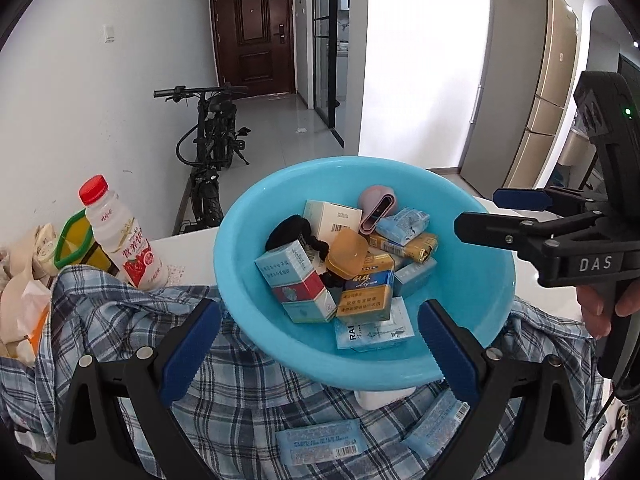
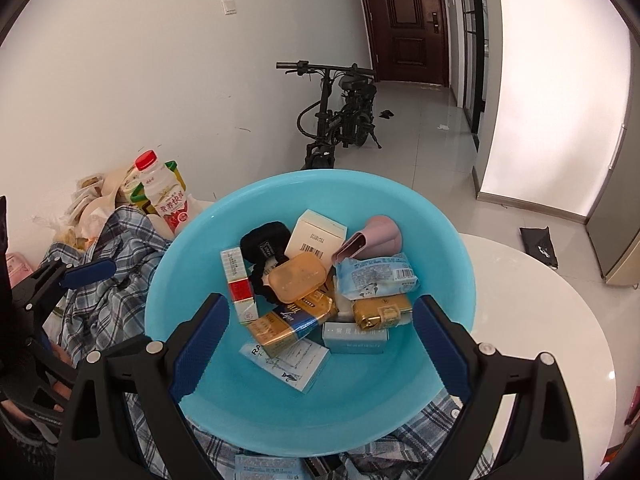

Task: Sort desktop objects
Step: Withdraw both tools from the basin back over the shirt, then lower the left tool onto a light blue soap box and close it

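A light blue basin (image 1: 472,280) sits on a blue plaid shirt (image 1: 248,392) on the white table (image 2: 532,320). It holds several small boxes, tissue packets, a black hair tie, an orange case and a pink holder. My left gripper (image 1: 318,354) is open, with the basin's near rim between its blue pads and neither pad touching it. In the right wrist view my right gripper (image 2: 322,346) stands open over the basin's (image 2: 452,264) near side, holding nothing. From the left wrist view it (image 1: 476,210) hangs by the basin's right rim. Two tissue packets (image 1: 322,442) lie on the shirt.
A red-capped drink bottle (image 1: 120,236), a green-rimmed container (image 1: 74,240) and bags (image 1: 20,300) crowd the table's left side. A hand (image 1: 600,308) grips the right tool. Beyond the table are a bicycle (image 2: 340,116), a door and a fridge (image 1: 516,88).
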